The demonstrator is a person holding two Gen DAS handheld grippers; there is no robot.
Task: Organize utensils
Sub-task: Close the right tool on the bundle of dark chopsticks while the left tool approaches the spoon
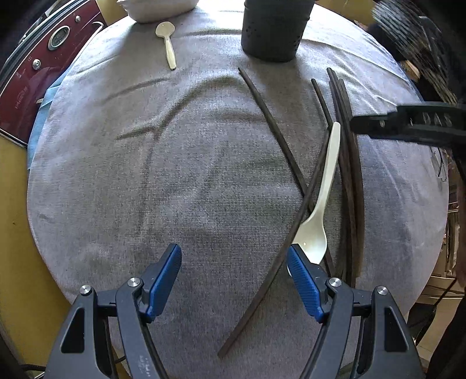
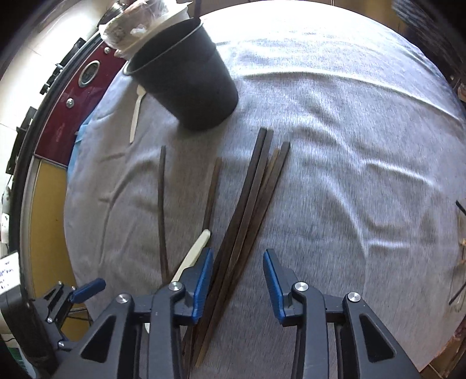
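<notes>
Several dark chopsticks (image 1: pixel 346 163) lie on the grey cloth, one long stick (image 1: pixel 279 140) crossing another. A white plastic spoon (image 1: pixel 320 204) rests among them, its bowl beside my left gripper's right finger. My left gripper (image 1: pixel 234 256) is open over bare cloth. The right gripper (image 2: pixel 237 259) is open and straddles the near ends of the chopstick bundle (image 2: pixel 253 189), which run close to its left pad; the right pad stands apart. A black utensil holder (image 2: pixel 186 78) stands at the back with one stick in it. A second white spoon (image 1: pixel 167 40) lies near it.
A grey cloth (image 1: pixel 145 175) covers the round table. A dark red appliance (image 1: pixel 43 67) stands off the left edge, and a white bundle (image 1: pixel 157 8) sits at the back. The other gripper (image 1: pixel 407 125) reaches in from the right in the left wrist view.
</notes>
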